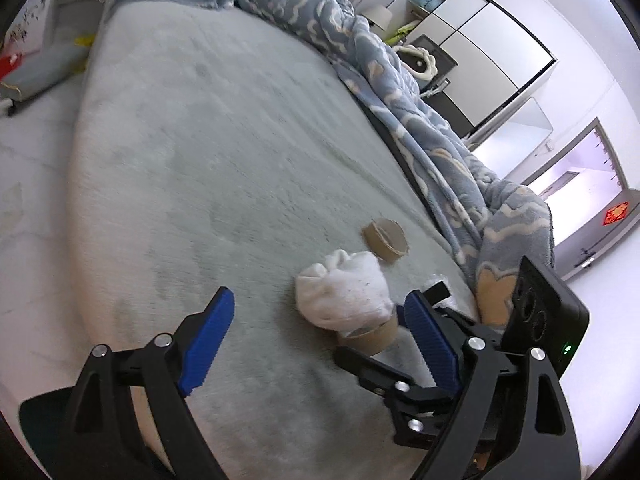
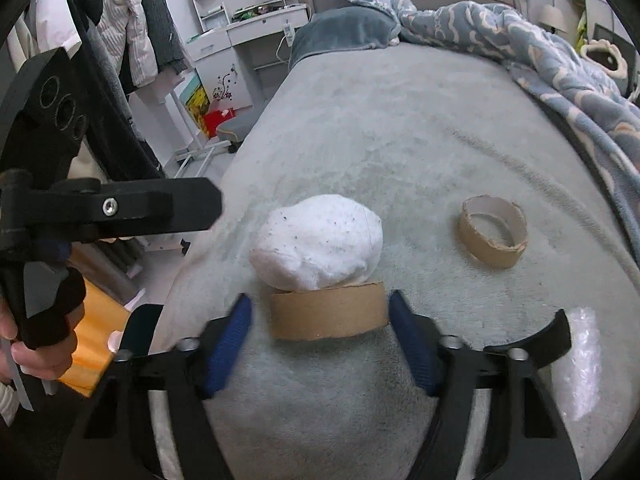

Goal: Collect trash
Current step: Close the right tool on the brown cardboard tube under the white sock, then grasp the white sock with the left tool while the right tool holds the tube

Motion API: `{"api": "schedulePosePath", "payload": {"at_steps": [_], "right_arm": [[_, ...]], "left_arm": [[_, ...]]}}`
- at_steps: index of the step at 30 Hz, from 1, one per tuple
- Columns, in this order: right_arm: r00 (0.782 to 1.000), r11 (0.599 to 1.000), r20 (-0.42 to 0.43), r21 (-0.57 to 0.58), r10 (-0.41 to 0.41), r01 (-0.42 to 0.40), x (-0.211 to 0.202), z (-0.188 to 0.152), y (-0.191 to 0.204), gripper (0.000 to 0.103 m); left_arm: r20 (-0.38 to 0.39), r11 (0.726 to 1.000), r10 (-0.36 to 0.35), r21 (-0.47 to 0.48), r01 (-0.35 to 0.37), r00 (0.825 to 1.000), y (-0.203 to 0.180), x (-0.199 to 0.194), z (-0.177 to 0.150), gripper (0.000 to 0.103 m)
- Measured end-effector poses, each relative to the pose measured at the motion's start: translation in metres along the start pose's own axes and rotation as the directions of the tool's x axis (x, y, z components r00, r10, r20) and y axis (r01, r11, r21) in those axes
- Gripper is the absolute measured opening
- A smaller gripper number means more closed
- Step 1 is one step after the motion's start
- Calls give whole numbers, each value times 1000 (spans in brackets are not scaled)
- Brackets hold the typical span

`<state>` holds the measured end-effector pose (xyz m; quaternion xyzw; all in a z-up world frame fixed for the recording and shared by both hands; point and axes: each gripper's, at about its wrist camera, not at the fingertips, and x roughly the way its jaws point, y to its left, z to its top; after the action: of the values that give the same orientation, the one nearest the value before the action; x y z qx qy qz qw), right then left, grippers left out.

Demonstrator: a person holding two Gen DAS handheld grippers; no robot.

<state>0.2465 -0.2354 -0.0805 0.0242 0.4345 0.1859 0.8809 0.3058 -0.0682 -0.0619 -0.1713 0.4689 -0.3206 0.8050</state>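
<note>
A brown cardboard ring (image 2: 328, 316) lies on the grey bed (image 2: 400, 140), with a white balled sock (image 2: 318, 242) resting against its far side. My right gripper (image 2: 320, 320) is open, its blue pads on either side of this ring; the right pad touches it, the left stands apart. A second cardboard ring (image 2: 492, 232) lies further right. In the left wrist view my left gripper (image 1: 320, 320) is open and empty above the bed, with the sock (image 1: 344, 292), the near ring (image 1: 370, 336) and the far ring (image 1: 386, 242) ahead to its right.
A blue patterned blanket (image 2: 540, 48) is heaped along the bed's right side. Bubble wrap (image 2: 580, 360) lies at the near right. An orange bag (image 2: 92, 348) hangs by the left hand. A white dresser (image 2: 240, 32) and hanging clothes (image 2: 120, 32) stand left of the bed.
</note>
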Motion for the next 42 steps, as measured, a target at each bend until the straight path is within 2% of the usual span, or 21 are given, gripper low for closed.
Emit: {"api": "schedulePosePath", "payload": {"at_steps": [2,7,12,15,18,22,26,32,42], "right_arm": [[1000,1000,0,-7,12,-12,0,1,-1,59],[1000,999,5,-26,21,-21,-1,2,-3,57],[999,999,1,-27,39,-39,-1,4,-7,57],[999,998,2,-32,46,-46,-2,4,-7,57],[999,998,-1,-36,51,-51,-2,4,-8,57],[999,998,-3,-34,53,-53,-3,4,-9,57],[998,998,-6,-29,55,-55,-5,2,-10,56],[998,998,2,-10,59,-59,-11,0,-9,56],[999,999,24,0,44,-44,-22,-9,3,56]], "left_arm": [[-18,999,-33,-17,32,999,-1,8,1,89],[-52,993,-113,-42,111,992,-5,25,3,89],[-74,992,-108,-76,102,991,-1,37,5,88],[-88,987,-133,-108,123,987,1,45,5,86],[-95,984,-146,-114,134,985,1,49,5,78],[-97,989,-119,-100,109,988,-1,53,4,61],[-79,990,-104,-101,96,991,-1,53,4,56],[-46,991,-92,-102,87,995,0,42,3,55],[10,998,-49,-34,50,999,-7,5,-8,55]]}}
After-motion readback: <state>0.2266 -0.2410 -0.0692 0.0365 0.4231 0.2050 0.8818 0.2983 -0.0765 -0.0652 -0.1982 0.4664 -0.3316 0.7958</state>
